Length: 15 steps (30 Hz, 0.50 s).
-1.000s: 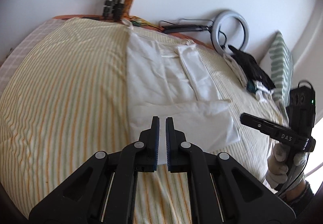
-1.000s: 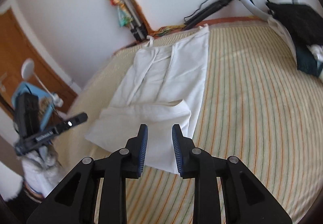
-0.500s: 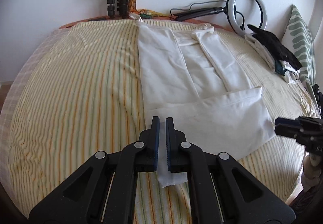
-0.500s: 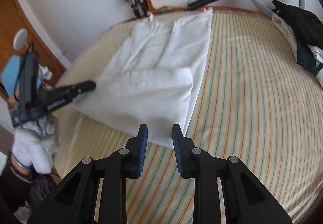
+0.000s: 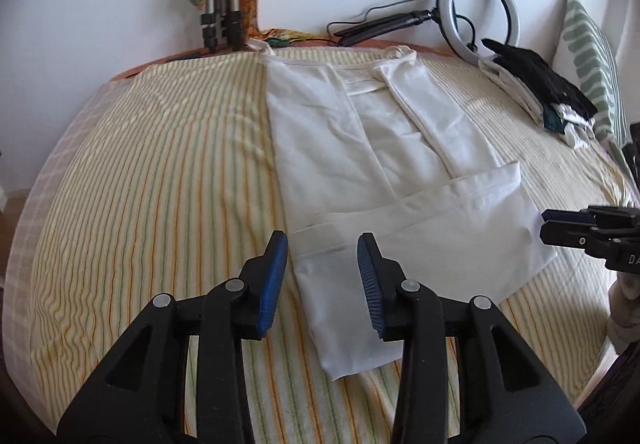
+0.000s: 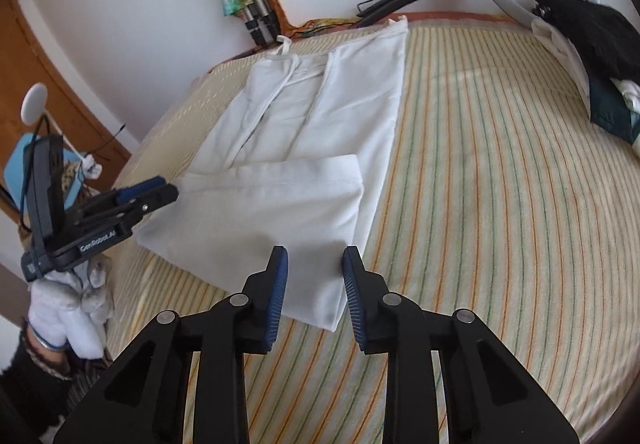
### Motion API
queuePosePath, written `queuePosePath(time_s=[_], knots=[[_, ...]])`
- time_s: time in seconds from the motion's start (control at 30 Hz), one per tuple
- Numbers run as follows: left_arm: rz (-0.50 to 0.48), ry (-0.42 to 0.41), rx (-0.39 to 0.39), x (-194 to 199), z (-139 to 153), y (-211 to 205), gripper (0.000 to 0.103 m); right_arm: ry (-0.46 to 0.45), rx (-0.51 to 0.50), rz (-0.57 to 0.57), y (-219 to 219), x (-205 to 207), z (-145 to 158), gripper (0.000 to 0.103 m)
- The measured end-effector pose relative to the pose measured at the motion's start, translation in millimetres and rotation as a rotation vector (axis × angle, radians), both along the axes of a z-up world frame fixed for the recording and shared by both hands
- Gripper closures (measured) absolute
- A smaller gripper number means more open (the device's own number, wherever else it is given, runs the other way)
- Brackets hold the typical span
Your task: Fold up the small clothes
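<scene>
White garment (image 5: 384, 179) flat on the striped bedsheet (image 5: 160, 179), lower part folded up over the upper; folded edge runs across the middle, near corner at 6 o'clock in the left wrist view.

Left gripper (image 5: 322, 244): jaws have just been opening, now apart, pads clear of the cloth, near-left corner of the fold lying between and below them.

Right gripper (image 6: 314, 258): jaws apart (a narrower gap), hovering over the garment's near-right corner, nothing clamped.

Ring light (image 5: 480, 11) at 1 o'clock against the wall; pile of dark and light clothes (image 5: 548, 91) at 2 o'clock; tripod (image 5: 222, 23) at 11.
</scene>
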<state>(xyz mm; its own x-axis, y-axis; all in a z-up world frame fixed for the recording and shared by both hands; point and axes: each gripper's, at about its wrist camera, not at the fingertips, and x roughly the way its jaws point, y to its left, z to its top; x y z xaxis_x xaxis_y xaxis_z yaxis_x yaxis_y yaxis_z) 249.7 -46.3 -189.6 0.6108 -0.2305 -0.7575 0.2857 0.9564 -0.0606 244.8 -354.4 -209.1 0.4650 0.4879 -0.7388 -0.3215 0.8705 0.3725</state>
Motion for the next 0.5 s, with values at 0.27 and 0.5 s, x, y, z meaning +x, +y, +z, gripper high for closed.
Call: queuePosePath(time_s=[0.27,0.5], knots=[[0.003,0.001,0.036,3.6,-3.8,-4.0,0.099,0.000,-0.036,0.025,6.0,-5.8,-5.8,0.099],[0.004,-0.111,0.042,3.9,13.9,-9.1,0.101,0.027,-0.001,-0.019,-4.4,-12.8,-6.6,0.102]])
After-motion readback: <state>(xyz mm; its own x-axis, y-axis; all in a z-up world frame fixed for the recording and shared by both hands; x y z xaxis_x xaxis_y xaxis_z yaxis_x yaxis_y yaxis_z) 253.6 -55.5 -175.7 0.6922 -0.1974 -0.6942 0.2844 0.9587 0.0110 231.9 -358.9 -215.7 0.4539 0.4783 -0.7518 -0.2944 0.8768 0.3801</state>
